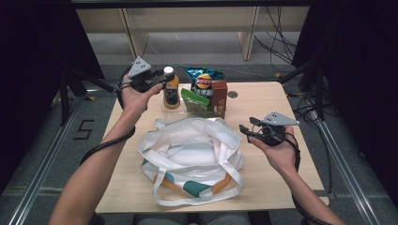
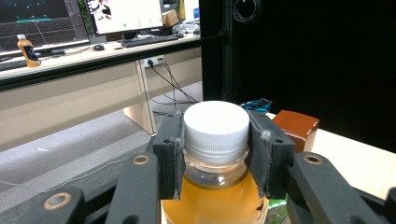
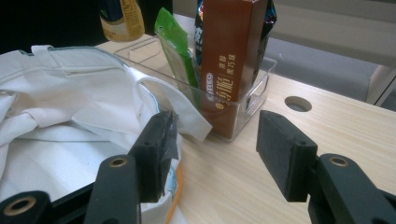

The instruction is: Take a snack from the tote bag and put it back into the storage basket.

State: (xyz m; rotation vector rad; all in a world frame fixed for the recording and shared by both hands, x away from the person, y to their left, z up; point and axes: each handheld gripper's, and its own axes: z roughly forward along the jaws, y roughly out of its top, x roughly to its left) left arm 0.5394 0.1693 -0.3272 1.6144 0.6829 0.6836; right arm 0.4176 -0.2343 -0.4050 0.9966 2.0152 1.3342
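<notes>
An orange juice bottle (image 1: 171, 91) with a white cap (image 2: 215, 122) stands upright at the left end of a clear tray (image 3: 254, 100) at the table's far side. My left gripper (image 1: 165, 77) is shut on the bottle, its pads (image 2: 169, 154) pressing on both sides of the cap and neck. In the right gripper view the bottle's base (image 3: 120, 21) shows above the tray's rim. My right gripper (image 1: 244, 129) hangs open just right of the white tote bag (image 1: 192, 154), with nothing between its pads (image 3: 156, 154).
The tray also holds a brown carton (image 1: 219, 96), a green packet (image 1: 195, 101) and a blue chip bag (image 1: 202, 79). The tote bag lies open in the middle of the wooden table (image 1: 272, 168). A round hole (image 1: 233, 94) sits right of the tray.
</notes>
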